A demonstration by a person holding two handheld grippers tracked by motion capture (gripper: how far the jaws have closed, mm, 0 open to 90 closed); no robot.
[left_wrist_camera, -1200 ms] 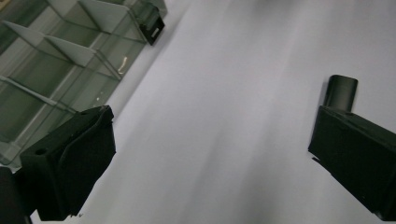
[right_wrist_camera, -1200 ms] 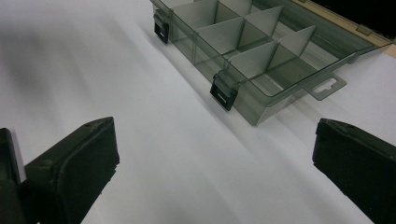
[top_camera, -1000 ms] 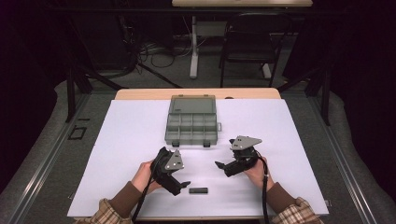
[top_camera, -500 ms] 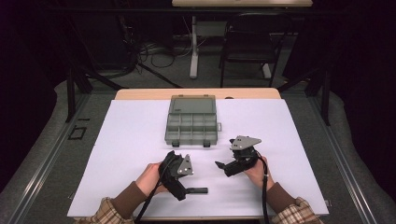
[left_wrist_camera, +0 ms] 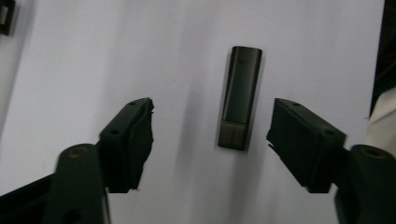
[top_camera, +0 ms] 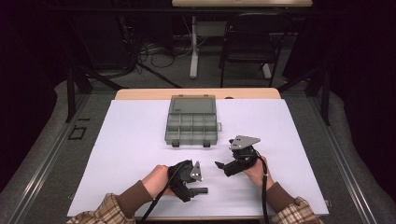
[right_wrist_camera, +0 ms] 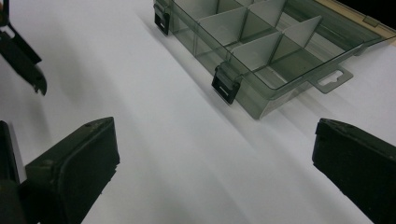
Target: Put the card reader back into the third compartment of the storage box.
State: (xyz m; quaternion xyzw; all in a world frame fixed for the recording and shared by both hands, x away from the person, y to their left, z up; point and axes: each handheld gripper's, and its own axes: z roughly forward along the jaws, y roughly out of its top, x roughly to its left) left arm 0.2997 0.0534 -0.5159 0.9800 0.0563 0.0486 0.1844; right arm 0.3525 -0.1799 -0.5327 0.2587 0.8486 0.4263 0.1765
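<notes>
Jaws of the left gripper [left_wrist_camera: 210,135], lower centre, have just been closing around a dark stick [left_wrist_camera: 239,98], untouched; right gripper [right_wrist_camera: 212,172] gapes empty.

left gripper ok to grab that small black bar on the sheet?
Probably yes. The left gripper has its jaws on either side of the small black bar, which lies flat on the white sheet with nothing between. The jaws have just been closing; the pads aren't touching it yet.
</notes>
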